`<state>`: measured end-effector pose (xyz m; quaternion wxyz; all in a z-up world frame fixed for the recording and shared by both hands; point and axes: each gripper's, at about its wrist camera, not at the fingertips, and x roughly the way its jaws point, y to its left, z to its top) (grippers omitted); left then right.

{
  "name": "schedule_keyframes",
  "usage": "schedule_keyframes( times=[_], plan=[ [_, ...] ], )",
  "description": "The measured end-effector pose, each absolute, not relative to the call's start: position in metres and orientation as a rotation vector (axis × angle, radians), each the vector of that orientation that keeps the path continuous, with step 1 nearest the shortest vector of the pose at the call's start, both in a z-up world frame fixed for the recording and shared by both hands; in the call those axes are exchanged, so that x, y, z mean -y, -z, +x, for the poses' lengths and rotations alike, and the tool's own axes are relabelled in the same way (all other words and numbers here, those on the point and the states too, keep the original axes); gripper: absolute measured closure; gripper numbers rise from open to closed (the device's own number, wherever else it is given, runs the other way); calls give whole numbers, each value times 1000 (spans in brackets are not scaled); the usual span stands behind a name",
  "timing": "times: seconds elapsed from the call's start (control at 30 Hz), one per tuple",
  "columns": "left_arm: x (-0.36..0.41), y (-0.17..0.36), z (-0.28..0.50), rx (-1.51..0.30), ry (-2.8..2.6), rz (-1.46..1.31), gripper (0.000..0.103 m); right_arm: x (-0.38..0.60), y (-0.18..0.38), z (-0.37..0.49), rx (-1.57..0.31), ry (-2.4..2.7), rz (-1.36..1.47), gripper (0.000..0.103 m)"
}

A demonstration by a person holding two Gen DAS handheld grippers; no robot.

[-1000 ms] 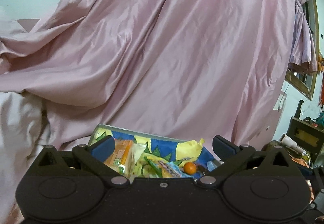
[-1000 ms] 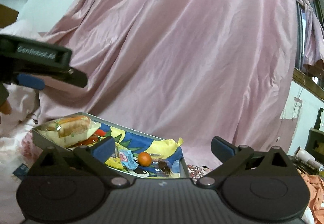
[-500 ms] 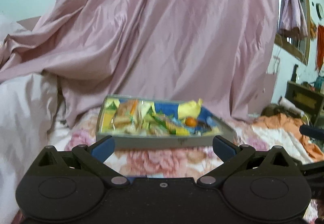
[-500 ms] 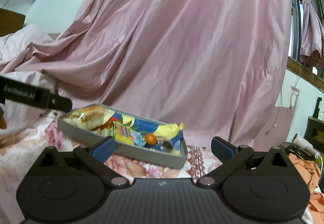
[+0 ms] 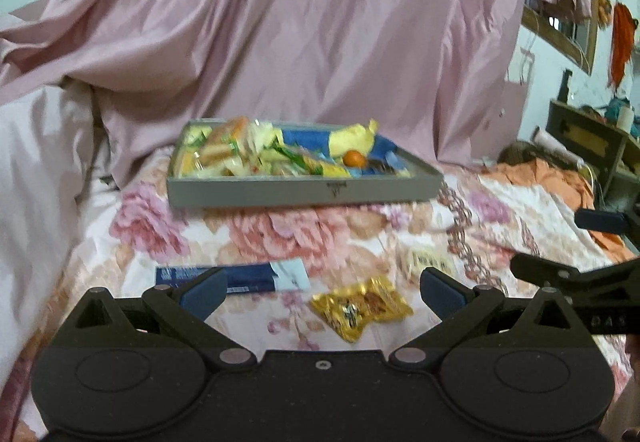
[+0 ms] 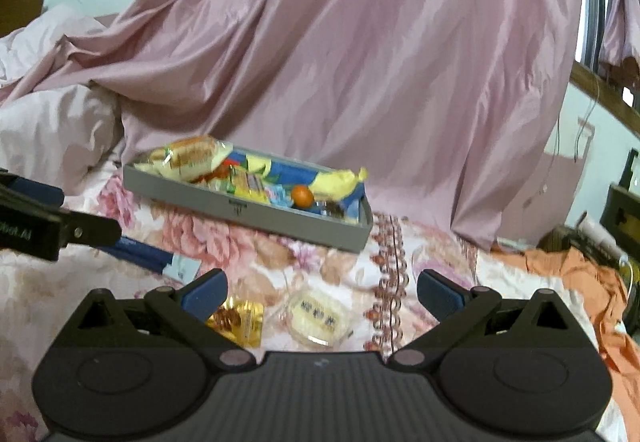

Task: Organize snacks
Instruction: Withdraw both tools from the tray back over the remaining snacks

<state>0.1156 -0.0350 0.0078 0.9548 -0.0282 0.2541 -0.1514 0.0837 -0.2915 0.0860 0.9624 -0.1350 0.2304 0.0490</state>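
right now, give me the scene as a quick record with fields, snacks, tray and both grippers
surface: floral bedspread
tray: grey tray, holding mixed snack packets and a small orange fruit
loose snacks: gold packet, pale clear-wrapped snack, blue packet
left gripper: open, empty, gold packet between its fingers
right gripper: open, empty, over the pale snack
backdrop: pink curtain

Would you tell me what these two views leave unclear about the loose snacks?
- Blue packet: left view, near end behind a gripper finger; print blurred.
- Gold packet: right view, partly behind a finger.
- Clear pastry pack: label too blurred to read.
- Tray: contents overlap, uncountable.
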Motion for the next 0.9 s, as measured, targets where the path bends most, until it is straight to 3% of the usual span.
schedule_keyframes(
  times=[0.9],
  plan=[
    [72,35,115,-709,415,66,1,297,-57,109,-746,-107,-241,0]
  ],
)
